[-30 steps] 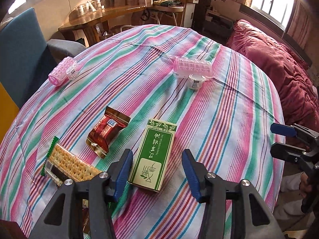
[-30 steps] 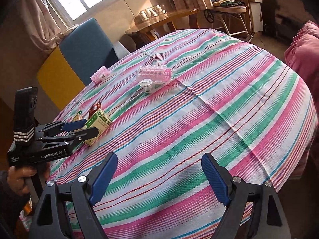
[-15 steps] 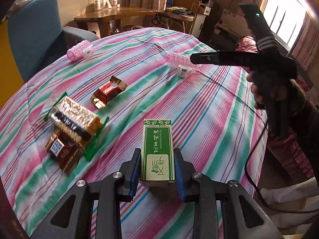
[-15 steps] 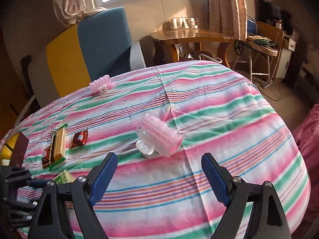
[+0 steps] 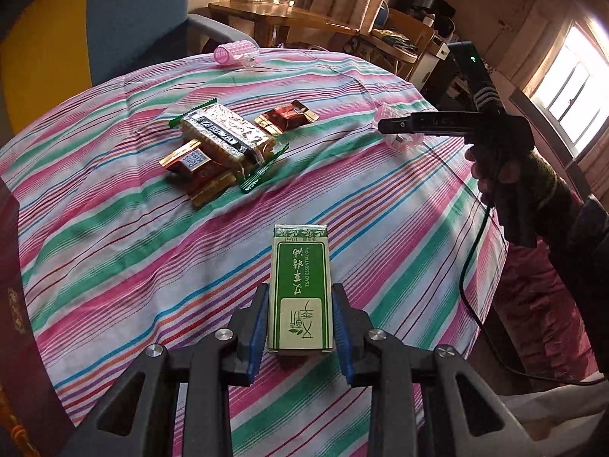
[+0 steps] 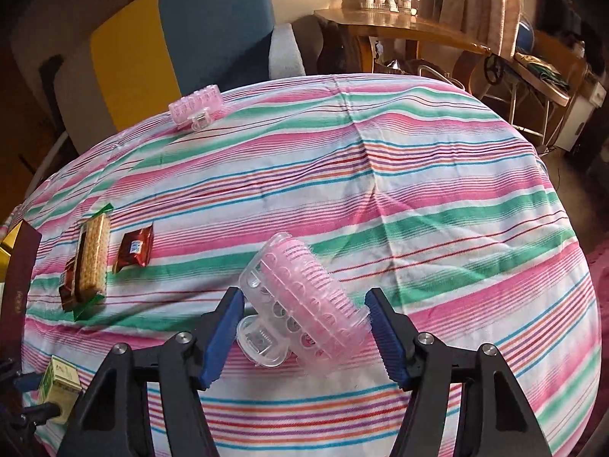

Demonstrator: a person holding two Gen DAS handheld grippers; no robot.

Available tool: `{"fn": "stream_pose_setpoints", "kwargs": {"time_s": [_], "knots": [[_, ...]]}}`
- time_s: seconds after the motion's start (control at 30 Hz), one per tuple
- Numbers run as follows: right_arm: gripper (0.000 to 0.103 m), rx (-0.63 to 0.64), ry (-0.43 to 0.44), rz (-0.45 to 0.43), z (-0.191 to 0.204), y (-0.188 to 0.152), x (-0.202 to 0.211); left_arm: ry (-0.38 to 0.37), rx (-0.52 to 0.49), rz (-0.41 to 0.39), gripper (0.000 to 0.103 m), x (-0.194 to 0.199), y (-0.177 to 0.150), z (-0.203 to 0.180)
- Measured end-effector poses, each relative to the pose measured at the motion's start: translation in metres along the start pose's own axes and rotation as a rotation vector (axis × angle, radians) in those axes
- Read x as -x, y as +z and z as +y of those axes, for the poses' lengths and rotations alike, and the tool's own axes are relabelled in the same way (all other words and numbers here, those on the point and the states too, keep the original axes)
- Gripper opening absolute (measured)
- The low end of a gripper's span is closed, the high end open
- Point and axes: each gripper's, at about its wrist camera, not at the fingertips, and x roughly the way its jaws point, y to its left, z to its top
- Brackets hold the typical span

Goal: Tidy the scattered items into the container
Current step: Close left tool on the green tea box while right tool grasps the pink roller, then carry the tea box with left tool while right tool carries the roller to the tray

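My left gripper (image 5: 300,327) is shut on a green essential-oil box (image 5: 300,282) and holds it above the striped tablecloth; the box also shows in the right wrist view (image 6: 59,388). My right gripper (image 6: 304,327) is open, its fingers on either side of a pink hair roller with a clear clip (image 6: 300,304), not closed on it. A second pink roller (image 6: 196,104) lies at the far edge of the table. A cracker pack (image 5: 224,139) lies on red snack packets (image 5: 198,169), with another red packet (image 5: 285,116) beside it.
A dark red container wall (image 5: 15,266) stands at the left edge; it also shows in the right wrist view (image 6: 19,274). A blue and yellow chair (image 6: 171,34) stands behind the round table. A wooden side table (image 6: 396,26) is further back.
My left gripper closed on the green box, lifted it and swung left. My right gripper moved up to the pink roller, which now lies between its open fingers.
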Motion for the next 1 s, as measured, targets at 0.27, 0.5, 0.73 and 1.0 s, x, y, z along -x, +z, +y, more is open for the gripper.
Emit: {"fn": "stream_pose_setpoints", "kwargs": {"time_s": [0.27,0.5,0.73,1.0], "knots": [[0.067,-0.082,0.174,0.029,0.053,-0.062,0.029,0.017,0.056,-0.021,0.031,0.015,-0.025,0.005],[0.069,-0.046,0.189,0.029,0.099,-0.102,0.042,0.016,0.087,-0.035,0.031,0.028,-0.046,0.008],[0.083,0.054,0.162,-0.026,0.114,-0.108,0.054,-0.031,0.077,-0.042,0.046,0.031,-0.053,0.008],[0.081,0.209,0.151,0.014,0.127,-0.101,0.050,0.011,-0.020,-0.025,0.046,0.023,-0.047,-0.002]]}}
